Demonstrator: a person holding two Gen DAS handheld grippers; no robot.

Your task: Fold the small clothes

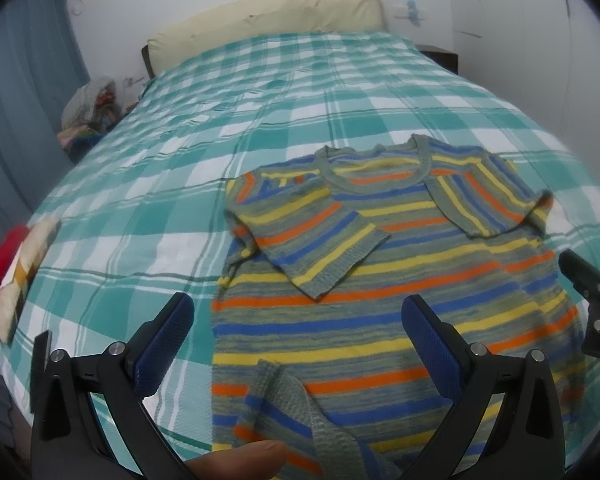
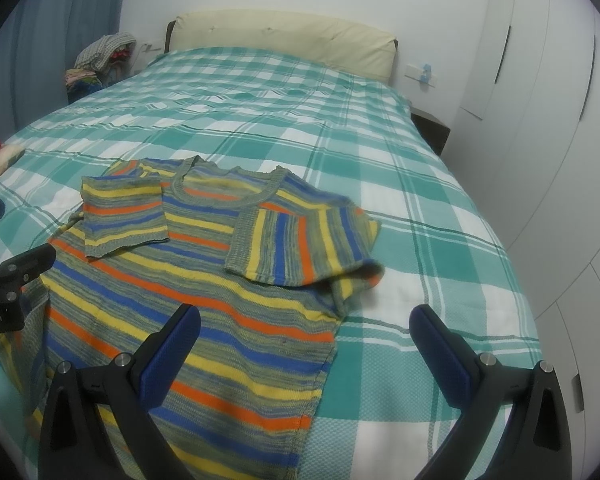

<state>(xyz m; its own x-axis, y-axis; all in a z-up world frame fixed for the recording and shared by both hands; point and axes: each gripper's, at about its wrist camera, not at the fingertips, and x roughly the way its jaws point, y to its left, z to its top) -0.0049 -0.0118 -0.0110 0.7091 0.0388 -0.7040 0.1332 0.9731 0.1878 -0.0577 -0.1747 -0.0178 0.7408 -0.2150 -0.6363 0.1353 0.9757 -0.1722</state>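
While a striped sweater [image 1: 400, 280] lies mid-frame on the checked bed [image 1: 260, 100], sleeves folded in, the left tool [image 1: 296, 340] and right tool [image 2: 304, 344] hover, both spread.

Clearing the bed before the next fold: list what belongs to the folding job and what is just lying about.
Job: striped knit top, sleeves folded in; left gripper and right gripper, both open.

Lying about: red and cream cloth, clothes heap, cream headboard.
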